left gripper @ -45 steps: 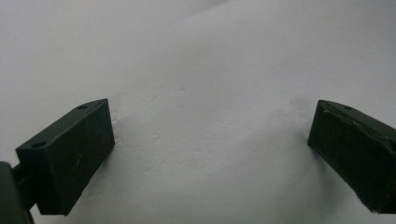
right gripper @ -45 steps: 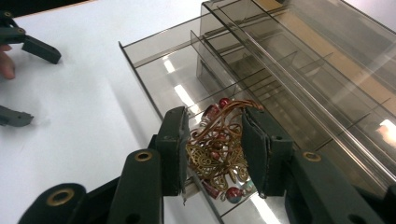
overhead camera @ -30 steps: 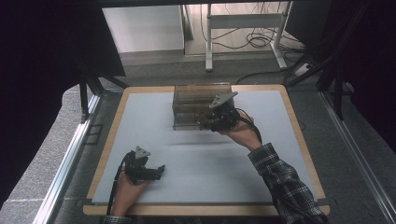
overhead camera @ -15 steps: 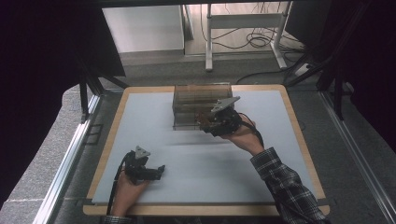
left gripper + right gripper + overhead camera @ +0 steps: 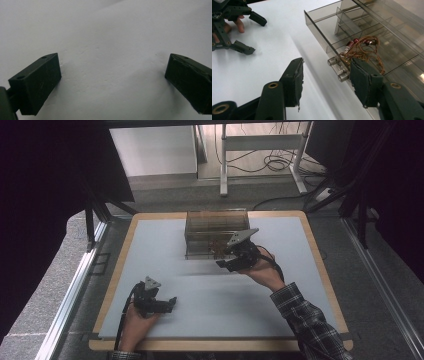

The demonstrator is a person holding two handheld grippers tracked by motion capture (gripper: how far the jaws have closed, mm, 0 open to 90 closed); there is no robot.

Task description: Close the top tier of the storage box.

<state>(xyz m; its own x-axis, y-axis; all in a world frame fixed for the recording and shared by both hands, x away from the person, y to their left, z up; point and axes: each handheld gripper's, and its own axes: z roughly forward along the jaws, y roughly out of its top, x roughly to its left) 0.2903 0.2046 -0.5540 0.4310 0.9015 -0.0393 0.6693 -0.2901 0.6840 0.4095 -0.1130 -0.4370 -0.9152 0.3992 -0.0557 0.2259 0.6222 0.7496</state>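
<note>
At the bottom of the right gripper view, the right gripper (image 5: pixel 325 82) is seen with its jaws part-way apart; they have just been opening, and nothing is pinched between the pads. One pad stands over the white table (image 5: pixel 262 65), the other just in front of the drawer's clear knob (image 5: pixel 338 68). In the high view this gripper (image 5: pixel 226 261) sits at mid-frame, right of centre, against the front of a smoky plastic drawer box (image 5: pixel 216 232).

Just beyond the jaws, in the centre-right of the right gripper view, the drawer (image 5: pixel 362 42) is pulled out, and a coil of thin copper-coloured earphones (image 5: pixel 362 50) lies in its near compartment, close behind the knob. The earphones can be judged very light, limp and easily tangled; the wire would be strained by a hard pinch, so the bunched loops, taken together, appear the best place for a hold. The drawer is judged light, stiff and smooth, likely to slide or scratch, and best taken by its knob.

In the lower left of the high view, the left gripper (image 5: pixel 159 304) rests well apart from the box. In the left gripper view its jaws stand wide over bare table (image 5: pixel 110 37), with nothing between them.

Counted: two grippers, one drawer box, one open drawer, two knob studs, and one set of earphones, of which red bud ends (image 5: pixel 355 41) show, seemingly two.
</note>
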